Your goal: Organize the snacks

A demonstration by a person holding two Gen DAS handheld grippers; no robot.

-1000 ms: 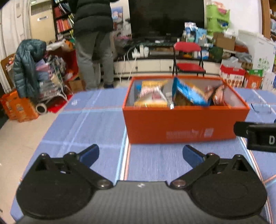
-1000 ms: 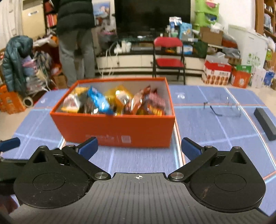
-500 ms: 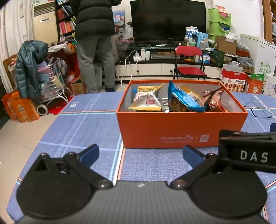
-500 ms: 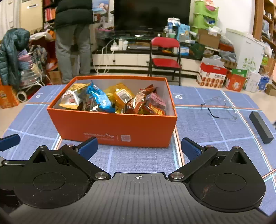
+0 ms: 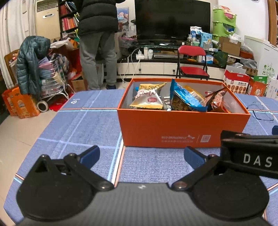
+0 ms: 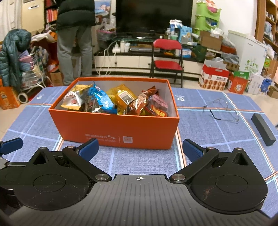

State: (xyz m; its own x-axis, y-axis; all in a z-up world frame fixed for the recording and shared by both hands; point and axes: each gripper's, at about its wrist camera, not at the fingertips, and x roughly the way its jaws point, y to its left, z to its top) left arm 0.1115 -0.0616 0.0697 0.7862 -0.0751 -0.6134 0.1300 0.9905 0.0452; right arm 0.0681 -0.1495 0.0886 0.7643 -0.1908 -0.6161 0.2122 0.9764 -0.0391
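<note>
Orange box [image 6: 121,132] of snacks [image 6: 111,102] lies crosswise (long side facing gripper [image 6: 139,150]).

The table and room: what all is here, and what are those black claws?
Orange cardboard box: one, mid-table, open.
Snack packets: several; yellow, blue, red-brown; inside the box.
Wire-rimmed glasses: one pair, on the cloth right of the box.
Black bar: one, at the right edge of the table.
Blue checked tablecloth: one, over the table.
Red folding chair: one, behind the table.
Black television: one, far wall.
Person in dark jacket: one, standing far left.
Left gripper: black with blue pads, open, empty.
Right gripper: same, open, empty.
</note>
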